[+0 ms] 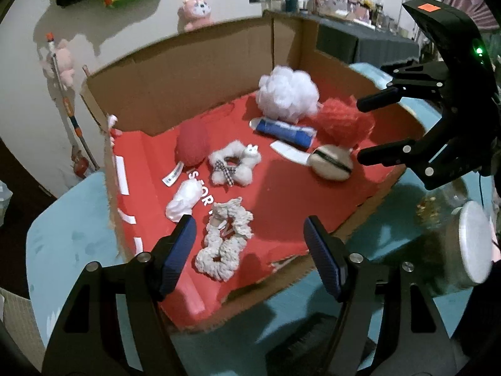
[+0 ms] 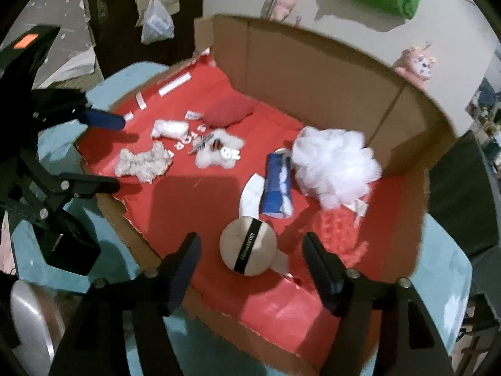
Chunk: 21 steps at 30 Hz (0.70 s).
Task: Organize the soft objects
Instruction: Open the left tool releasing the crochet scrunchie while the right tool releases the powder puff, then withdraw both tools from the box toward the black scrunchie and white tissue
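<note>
A cardboard box (image 1: 188, 72) lined in red holds the soft things. A cream knitted scrunchie (image 1: 225, 238) lies on the lining below my open left gripper (image 1: 249, 232), untouched. Behind it are a white crumpled cloth (image 1: 184, 200), a fluffy white scrunchie (image 1: 235, 163), a red pouch (image 1: 191, 144), a blue-and-white pack (image 1: 285, 130), a white loofah (image 1: 286, 94) and a red loofah (image 1: 344, 122). In the right wrist view, a beige round puff (image 2: 247, 247) with a black band lies under my open right gripper (image 2: 250, 244), clear of both fingers.
The box sits on a teal table (image 1: 69, 235). A jar with a white lid (image 1: 469, 244) stands just right of the box, and a black block (image 2: 72, 250) lies on the table by the near corner. Pink plush toys (image 1: 195, 11) hang on the wall behind.
</note>
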Each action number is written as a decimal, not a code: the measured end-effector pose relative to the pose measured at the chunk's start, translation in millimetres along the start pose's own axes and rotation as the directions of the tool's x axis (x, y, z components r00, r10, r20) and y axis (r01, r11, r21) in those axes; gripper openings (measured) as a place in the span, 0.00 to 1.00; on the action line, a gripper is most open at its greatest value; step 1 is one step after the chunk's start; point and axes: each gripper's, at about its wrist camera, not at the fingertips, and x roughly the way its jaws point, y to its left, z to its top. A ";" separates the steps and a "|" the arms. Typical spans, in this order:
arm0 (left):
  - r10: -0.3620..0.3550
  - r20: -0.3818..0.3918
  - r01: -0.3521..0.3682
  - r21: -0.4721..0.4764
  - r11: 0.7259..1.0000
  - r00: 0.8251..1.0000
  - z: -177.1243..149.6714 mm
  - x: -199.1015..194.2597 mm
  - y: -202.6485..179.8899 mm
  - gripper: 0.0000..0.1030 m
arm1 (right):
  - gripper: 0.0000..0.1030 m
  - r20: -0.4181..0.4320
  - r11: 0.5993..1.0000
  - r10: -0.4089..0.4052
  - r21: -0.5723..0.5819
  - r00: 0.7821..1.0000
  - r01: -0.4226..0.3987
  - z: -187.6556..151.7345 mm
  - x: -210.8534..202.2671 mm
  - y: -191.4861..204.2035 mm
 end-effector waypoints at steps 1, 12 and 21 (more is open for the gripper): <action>0.004 0.014 -0.004 -0.003 1.000 1.000 -0.9 -6.0 -2.3 0.75 | 0.72 0.011 1.000 -0.008 0.006 1.000 0.008 -1.2 -6.8 -0.2; 0.022 0.193 -0.002 -0.103 0.995 0.981 -20.7 -84.7 -32.5 0.84 | 0.94 0.188 0.993 -0.091 0.097 0.978 0.074 -35.9 -106.5 20.7; 0.106 0.338 -0.066 -0.128 0.990 0.935 -57.4 -141.0 -77.8 0.90 | 1.00 0.322 0.980 -0.155 0.170 0.934 0.104 -90.0 -171.4 55.8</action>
